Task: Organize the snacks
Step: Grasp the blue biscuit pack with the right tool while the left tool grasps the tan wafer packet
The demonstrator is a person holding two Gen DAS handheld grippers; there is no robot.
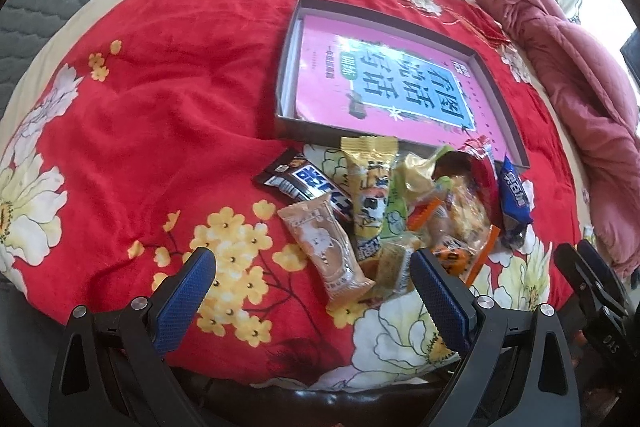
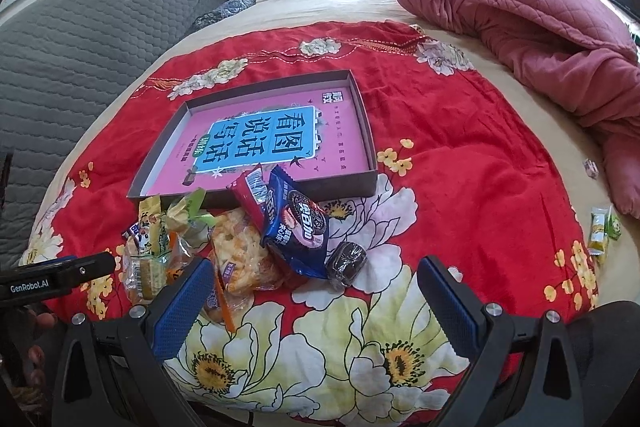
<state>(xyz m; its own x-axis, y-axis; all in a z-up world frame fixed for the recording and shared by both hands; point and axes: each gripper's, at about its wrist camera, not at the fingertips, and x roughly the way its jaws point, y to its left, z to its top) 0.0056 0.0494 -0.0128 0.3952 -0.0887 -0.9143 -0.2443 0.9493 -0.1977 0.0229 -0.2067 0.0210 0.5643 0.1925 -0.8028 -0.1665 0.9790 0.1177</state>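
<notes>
While both grippers hover over the red floral blanket (image 1: 140,115), nothing is held. Left to right:

Left gripper (image 1: 312,281): fingers spread wide, empty. The peach wrapper (image 1: 326,247) lies just ahead, between the fingertips and nearer the right one. Its long axis runs roughly fore-aft, tilted a little left at the far end. It rests at the near-left edge of the snack pile (image 1: 400,211), touching the black bar (image 1: 308,183) at its far end. My read: easiest first pick for this gripper, closing straight across the short axis.

Tray: the open box (image 1: 288,75) with a pink book cover inside sits just beyond the pile; no snacks lie fully in it, and a red packet (image 2: 248,195) leans over its near rim.

Right gripper (image 2: 316,293): fingers also wide apart, empty. The dark round cookie (image 2: 347,263) sits just ahead between the fingertips, beside the blue Oreo-style pack (image 2: 296,227), which lies slightly left and angled toward the box. Right gripper is nearer both.

Two small packets (image 2: 602,231) lie well apart at far right, near the pink quilt (image 2: 520,11).
</notes>
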